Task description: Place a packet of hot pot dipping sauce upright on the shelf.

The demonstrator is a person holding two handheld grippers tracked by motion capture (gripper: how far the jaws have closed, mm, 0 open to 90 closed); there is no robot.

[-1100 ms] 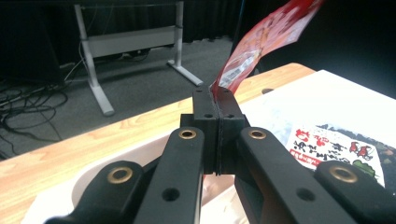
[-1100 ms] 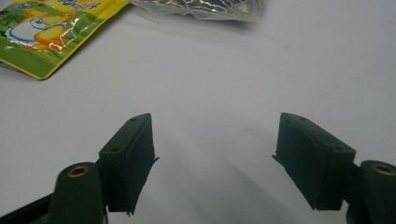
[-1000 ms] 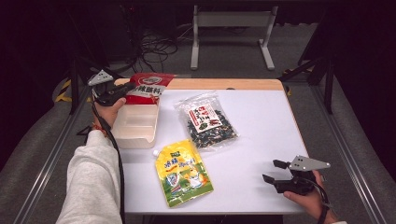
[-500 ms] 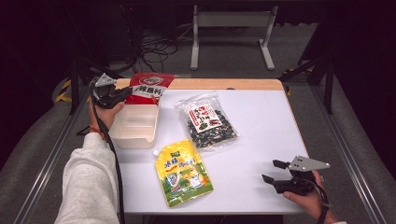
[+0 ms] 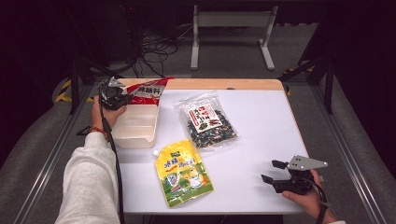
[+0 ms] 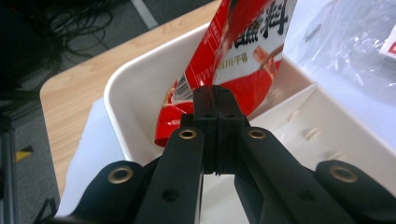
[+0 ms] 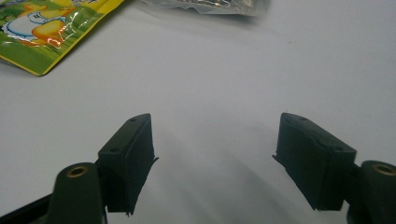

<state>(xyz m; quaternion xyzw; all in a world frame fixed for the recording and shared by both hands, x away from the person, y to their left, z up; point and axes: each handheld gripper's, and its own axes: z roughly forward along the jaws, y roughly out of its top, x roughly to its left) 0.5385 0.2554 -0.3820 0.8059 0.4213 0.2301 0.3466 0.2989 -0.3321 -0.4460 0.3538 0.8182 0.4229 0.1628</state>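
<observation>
The red packet (image 6: 233, 60) hangs tilted over the far end of the white tray (image 5: 135, 126), its lower edge pinched between the jaws of the left gripper (image 6: 215, 100); those jaws have just been closing and now press together on the foil (in the left gripper view the two pads meet with no gap showing); in the high view the left gripper (image 5: 113, 94) sits at the tray's far left corner, the packet (image 5: 150, 92) reaching from it across the tray's far rim; the tray itself lies on the desk (image 5: 261, 121), at its left edge; just right of the tray lies a clear bag of dark pieces (image 5: 205, 121), flat on the desk; near the tray's near right corner lies a yellow pouch (image 5: 183, 172), also flat; well apart from the tray, at the desk's near right corner, the right gripper (image 5: 273, 171) rests low over bare desk, its jaws spread with nothing between them.
</observation>
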